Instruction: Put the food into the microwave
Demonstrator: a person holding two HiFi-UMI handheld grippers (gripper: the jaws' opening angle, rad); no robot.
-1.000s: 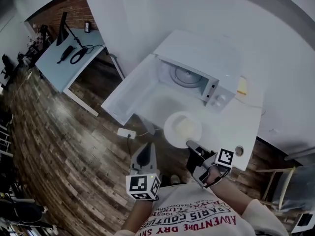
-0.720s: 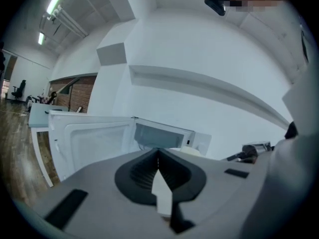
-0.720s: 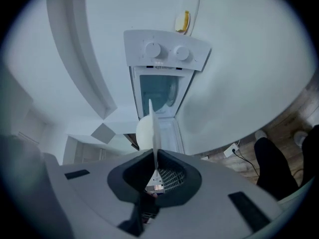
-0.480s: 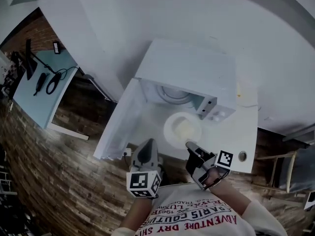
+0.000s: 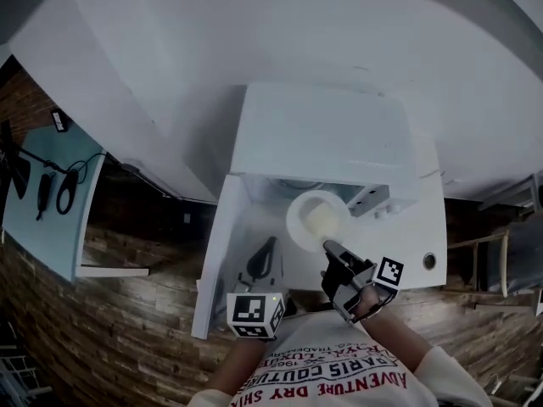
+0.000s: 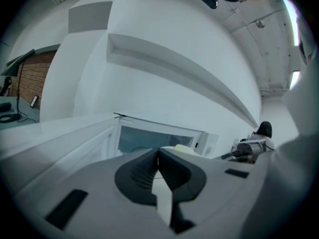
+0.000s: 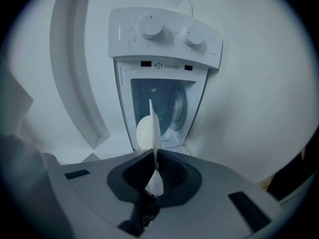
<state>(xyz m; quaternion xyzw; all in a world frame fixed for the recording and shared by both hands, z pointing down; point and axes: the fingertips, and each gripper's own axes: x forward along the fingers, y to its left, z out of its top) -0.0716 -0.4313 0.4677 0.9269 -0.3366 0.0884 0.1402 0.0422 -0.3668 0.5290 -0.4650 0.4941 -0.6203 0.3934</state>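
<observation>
Left claw [image 6: 158, 157]: pressed together, empty, at 3 o'clock of the open white microwave door [image 5: 217, 244]. The round white plate of pale food [image 5: 319, 219] is at the mouth of the boxy white microwave [image 5: 327, 134], at its 6 o'clock, not yet inside. Right claw [image 7: 154, 156], at the plate's 5 o'clock, is clamped on the rim. Step: carrying in. The next move likely calls for a level push into the cavity, then release.

Office-like room: desk [image 5: 51, 237] with cables [image 5: 66, 190], microwave [image 5: 327, 134].
</observation>
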